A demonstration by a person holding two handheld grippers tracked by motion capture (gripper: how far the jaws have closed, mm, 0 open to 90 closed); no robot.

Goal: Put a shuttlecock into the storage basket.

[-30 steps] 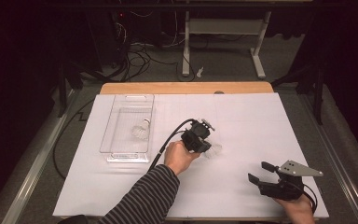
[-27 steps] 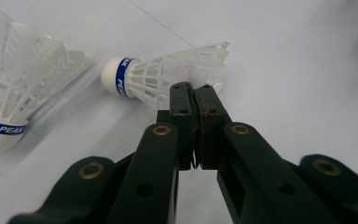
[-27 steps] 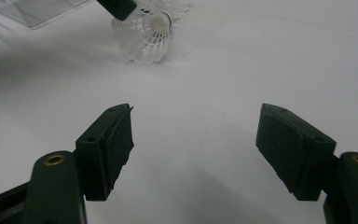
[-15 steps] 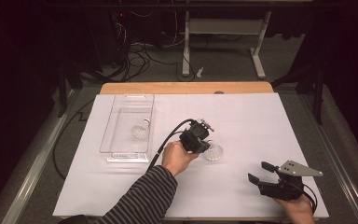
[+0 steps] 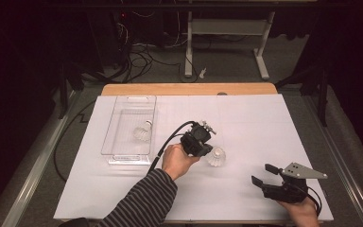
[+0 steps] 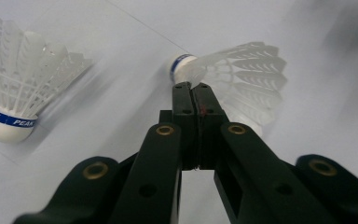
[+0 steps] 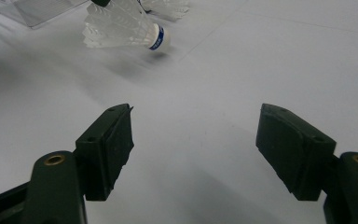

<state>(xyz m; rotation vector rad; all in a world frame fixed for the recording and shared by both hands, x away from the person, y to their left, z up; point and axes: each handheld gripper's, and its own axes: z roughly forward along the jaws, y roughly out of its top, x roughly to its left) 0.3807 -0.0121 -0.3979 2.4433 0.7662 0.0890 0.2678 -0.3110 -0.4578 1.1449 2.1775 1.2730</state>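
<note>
A white shuttlecock (image 6: 235, 70) with a blue band on its cork lies sideways at the tip of my left gripper (image 6: 191, 86). The jaws are pressed together on the edge of its feather skirt, near the cork. From above, that shuttlecock (image 5: 216, 156) sits just right of the left gripper (image 5: 209, 149) at mid table. The right gripper view shows it (image 7: 123, 28) slightly above its shadow. A second shuttlecock (image 6: 18, 88) stands on its cork close by. My right gripper (image 5: 263, 173) rests open at the front right, with bare white surface between its jaws (image 7: 193, 126).
A clear plastic tray (image 5: 127, 158) stands at the left of the white table cover, with one shuttlecock (image 5: 142, 132) inside. The wooden table edge (image 5: 189, 89) runs along the back. Dark floor, cables and a desk frame lie beyond.
The left hand shifted only slightly, and the shuttlecock at its tip sits a touch further right and nearer. The right gripper has not moved.
</note>
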